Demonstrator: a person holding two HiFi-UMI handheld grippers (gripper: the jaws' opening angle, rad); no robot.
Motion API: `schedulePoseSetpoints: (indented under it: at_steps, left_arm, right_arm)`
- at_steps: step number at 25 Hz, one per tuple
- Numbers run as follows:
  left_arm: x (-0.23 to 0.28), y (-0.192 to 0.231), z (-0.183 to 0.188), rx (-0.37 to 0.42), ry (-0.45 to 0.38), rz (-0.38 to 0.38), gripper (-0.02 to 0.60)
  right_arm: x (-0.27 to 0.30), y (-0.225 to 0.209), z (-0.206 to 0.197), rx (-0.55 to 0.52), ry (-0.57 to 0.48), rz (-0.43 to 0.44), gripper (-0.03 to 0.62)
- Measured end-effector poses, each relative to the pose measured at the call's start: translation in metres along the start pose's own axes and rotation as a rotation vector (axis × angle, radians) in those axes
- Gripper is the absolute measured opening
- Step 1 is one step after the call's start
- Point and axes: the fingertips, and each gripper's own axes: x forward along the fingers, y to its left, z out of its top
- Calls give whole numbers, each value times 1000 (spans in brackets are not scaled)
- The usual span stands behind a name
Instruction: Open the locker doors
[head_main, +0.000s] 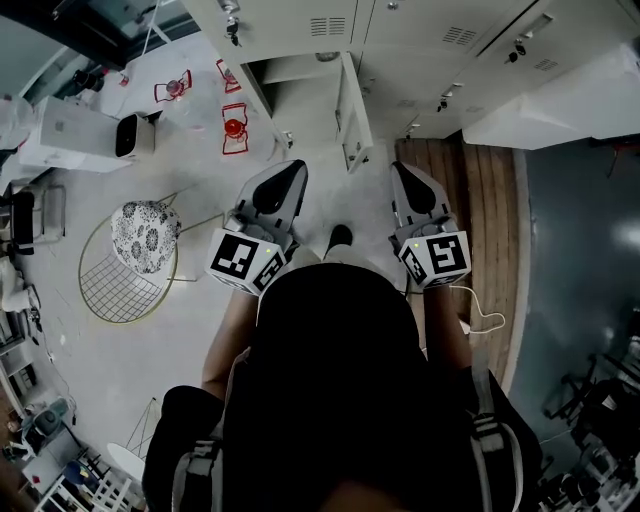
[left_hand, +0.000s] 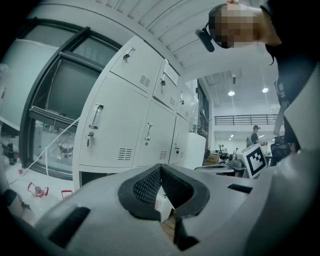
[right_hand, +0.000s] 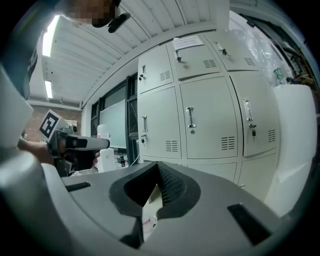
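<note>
The bank of pale grey lockers (head_main: 400, 40) stands ahead of me, and one low door (head_main: 352, 115) hangs open beside its compartment. I hold both grippers low in front of my body, well short of the lockers. The left gripper (head_main: 293, 168) is shut with nothing between its pads. The right gripper (head_main: 400, 172) is shut and empty too. In the left gripper view the jaws (left_hand: 160, 168) meet in front of closed doors with a handle (left_hand: 96, 116). The right gripper view shows its jaws (right_hand: 159, 169) below closed doors and a handle (right_hand: 190, 116).
A wire chair with a patterned cushion (head_main: 140, 245) stands on the floor to my left. Red objects (head_main: 233, 130) and a white box (head_main: 75, 135) lie beyond it. A wooden strip (head_main: 485, 200) and a white cable (head_main: 482, 318) are on my right. A person (left_hand: 256, 132) stands far off.
</note>
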Motion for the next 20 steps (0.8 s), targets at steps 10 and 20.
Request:
schedulePoseSetpoints:
  at_steps: [10,20]
  left_arm:
    - [16,4,2,-3,2,-10,18]
    - [26,8,0,-6,-2,-13,18]
  right_arm:
    - [7,-13,7,-9,-1,-15,5]
    - [14,-17,-5,11,39,3,5]
